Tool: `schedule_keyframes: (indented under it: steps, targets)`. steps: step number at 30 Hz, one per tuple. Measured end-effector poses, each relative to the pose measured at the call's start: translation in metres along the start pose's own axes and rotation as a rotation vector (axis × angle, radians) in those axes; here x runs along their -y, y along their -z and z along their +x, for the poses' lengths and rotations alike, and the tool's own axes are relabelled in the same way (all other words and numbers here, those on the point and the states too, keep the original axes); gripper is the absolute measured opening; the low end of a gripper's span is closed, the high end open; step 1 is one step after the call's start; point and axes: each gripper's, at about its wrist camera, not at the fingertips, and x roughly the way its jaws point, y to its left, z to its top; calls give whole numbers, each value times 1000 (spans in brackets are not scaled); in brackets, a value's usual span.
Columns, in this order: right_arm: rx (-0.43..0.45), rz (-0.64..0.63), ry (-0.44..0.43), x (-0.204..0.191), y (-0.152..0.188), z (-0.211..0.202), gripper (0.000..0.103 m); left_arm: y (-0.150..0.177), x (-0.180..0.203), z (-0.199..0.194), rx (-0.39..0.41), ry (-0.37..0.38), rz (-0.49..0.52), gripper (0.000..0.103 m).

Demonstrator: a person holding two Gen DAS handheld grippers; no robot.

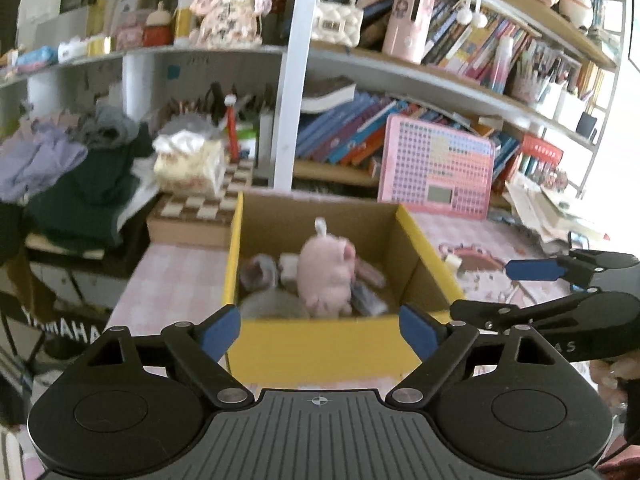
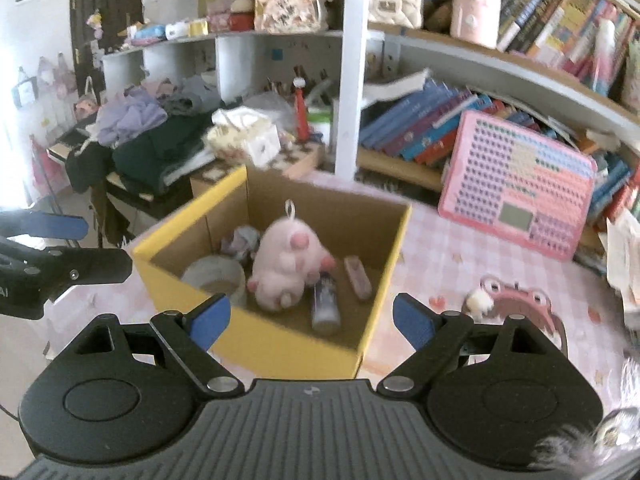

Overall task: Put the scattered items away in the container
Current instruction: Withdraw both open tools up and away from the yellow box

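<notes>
A yellow cardboard box (image 1: 320, 344) (image 2: 280, 344) stands open on the pink checked tablecloth. Inside lie a pink plush pig (image 1: 326, 268) (image 2: 286, 264), a grey tape roll (image 2: 216, 276), a small bottle (image 2: 326, 300), a pink case (image 2: 358, 278) and a grey-purple bundle (image 2: 240, 240). My left gripper (image 1: 320, 330) (image 2: 108, 246) hangs open before the box's near wall, nothing between its blue pads. My right gripper (image 2: 312, 322) (image 1: 480, 288) is open too, empty, at the box's near right corner. To the right of the box, a pink frog-like toy (image 2: 516, 300) (image 1: 476, 260) rests on the cloth.
A pink grid board (image 2: 516, 184) leans against shelves full of books behind the box. A tissue box (image 2: 244, 140) on a chessboard and a clothes pile (image 2: 152, 140) lie to the back left. Something grey and furry (image 2: 580, 448) sits at the lower right edge.
</notes>
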Motion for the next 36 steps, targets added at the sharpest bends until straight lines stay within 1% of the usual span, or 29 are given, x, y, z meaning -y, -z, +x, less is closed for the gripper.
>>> schedule_keyframes:
  steps: [4,9,15,21,23,26,30,36]
  targets:
    - [-33,6,11,-5,17,-3,88,17,2,-2,-32,-3,5,89]
    - [-73,10,9,-15,36,-6,88,35,5,-5,-73,12,-8,89]
    - [-125,34,12,-22,57,-9,88,54,10,-3,-129,23,4,89]
    - [-180,61,30,-25,78,-8,88,68,10,0,-177,35,-27,89]
    - [-188,61,38,-26,82,-8,88,73,11,1,-196,50,-43,89]
    - [-196,63,41,-28,87,-10,88,78,17,3,-217,67,-33,89]
    - [-206,76,54,-26,93,-12,88,82,24,5,-239,73,-10,89]
    - [-229,104,80,-20,104,-15,88,92,26,9,-284,89,-15,89]
